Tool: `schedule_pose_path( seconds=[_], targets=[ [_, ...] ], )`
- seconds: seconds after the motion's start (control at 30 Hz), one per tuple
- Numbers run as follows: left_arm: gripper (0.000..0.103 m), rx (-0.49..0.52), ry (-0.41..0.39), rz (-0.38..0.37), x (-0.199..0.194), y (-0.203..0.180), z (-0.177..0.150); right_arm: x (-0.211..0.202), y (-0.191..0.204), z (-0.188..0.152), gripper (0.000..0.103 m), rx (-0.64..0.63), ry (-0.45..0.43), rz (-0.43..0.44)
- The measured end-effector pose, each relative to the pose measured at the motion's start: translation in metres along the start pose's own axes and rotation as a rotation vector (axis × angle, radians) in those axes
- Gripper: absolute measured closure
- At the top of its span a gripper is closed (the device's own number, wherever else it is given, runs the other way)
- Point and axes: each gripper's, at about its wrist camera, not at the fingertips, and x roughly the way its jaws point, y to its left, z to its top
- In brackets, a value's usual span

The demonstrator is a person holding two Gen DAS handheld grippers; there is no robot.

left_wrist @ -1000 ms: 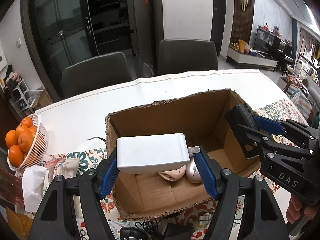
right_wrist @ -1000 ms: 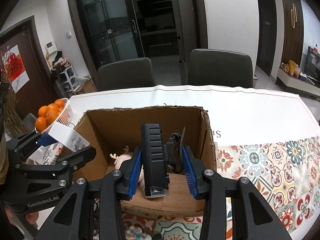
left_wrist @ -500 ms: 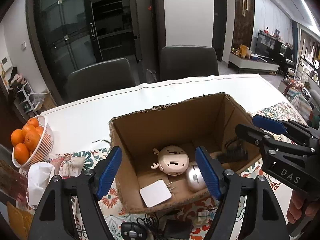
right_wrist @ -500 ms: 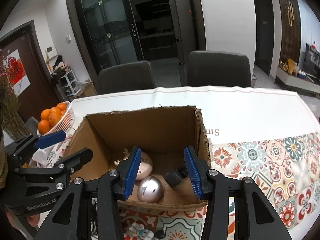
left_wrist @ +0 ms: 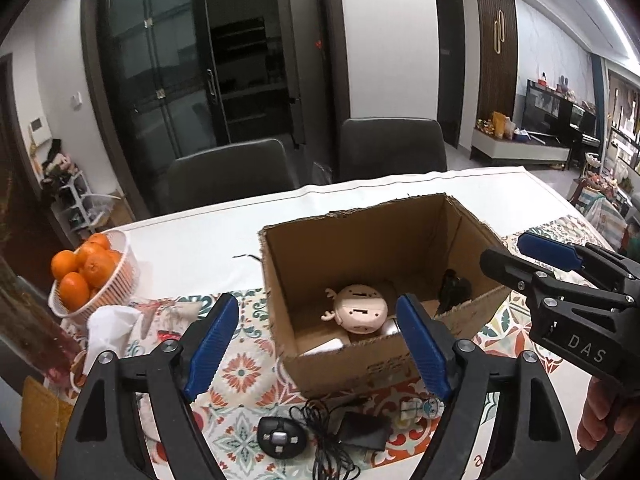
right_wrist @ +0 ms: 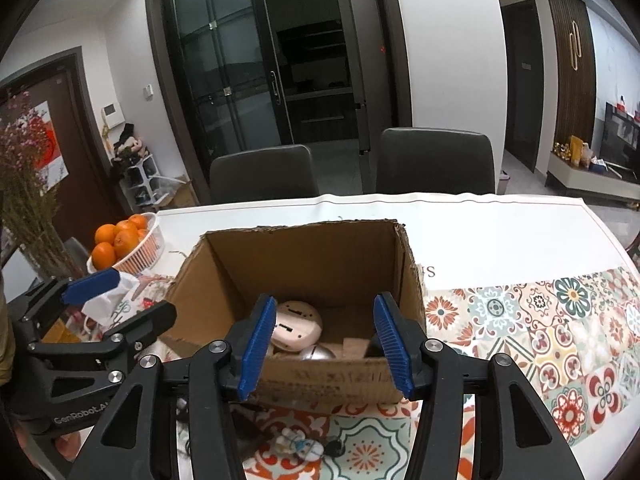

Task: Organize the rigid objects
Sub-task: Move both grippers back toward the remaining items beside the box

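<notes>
An open cardboard box (left_wrist: 400, 364) (right_wrist: 320, 380) stands on the patterned tablecloth. Inside lie a pink deer-shaped toy (left_wrist: 360, 308) (right_wrist: 298, 326), a silver ball (right_wrist: 318, 354), a white adapter (left_wrist: 326, 346) and a black charger (left_wrist: 454, 290). My left gripper (left_wrist: 320, 348) is open and empty, held above the box's near left corner. My right gripper (right_wrist: 326, 346) is open and empty above the box's near wall; it also shows in the left wrist view (left_wrist: 532, 256). On the cloth in front of the box lie a round black controller (left_wrist: 282, 436), a black adapter with cable (left_wrist: 360, 430) and a small figurine (right_wrist: 300, 446).
A white basket of oranges (left_wrist: 94, 276) (right_wrist: 128, 244) stands at the left with crumpled tissue (left_wrist: 110, 328) beside it. Two dark chairs (right_wrist: 436, 164) stand behind the table. Dried flowers (right_wrist: 24, 200) rise at the far left.
My left gripper let go of the white adapter and my right let go of the black charger; both now lie in the box. Both grippers opened and pulled back toward me.
</notes>
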Motion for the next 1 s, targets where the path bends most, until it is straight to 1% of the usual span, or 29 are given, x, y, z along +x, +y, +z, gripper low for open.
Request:
schedule_pose_path(
  seconds=[0.1, 0.3, 0.4, 0.47, 0.8, 1.0],
  targets=[
    [0.022, 0.001, -0.006, 0.008, -0.006, 0.000, -0.006, -0.005, 0.003, -0.005, 0.048, -0.004, -0.008, 0.006],
    [0.022, 0.002, 0.002, -0.013, -0.014, -0.001, -0.021, -0.013, 0.008, -0.018, 0.048, -0.010, -0.012, 0.015],
    [0.022, 0.012, 0.022, -0.028, -0.014, -0.003, -0.030, -0.017, 0.010, -0.025, 0.047, -0.010, -0.012, 0.010],
    [0.022, 0.020, 0.036, -0.039, -0.013, -0.004, -0.035, -0.018, 0.011, -0.030, 0.045, -0.011, -0.009, 0.008],
    [0.022, 0.059, 0.126, -0.099, -0.002, -0.008, -0.059, -0.015, 0.013, -0.052, 0.045, 0.012, 0.025, 0.000],
    [0.022, 0.074, 0.153, -0.108, -0.001, -0.007, -0.076, -0.012, 0.016, -0.068, 0.045, 0.029, 0.042, -0.002]
  ],
)
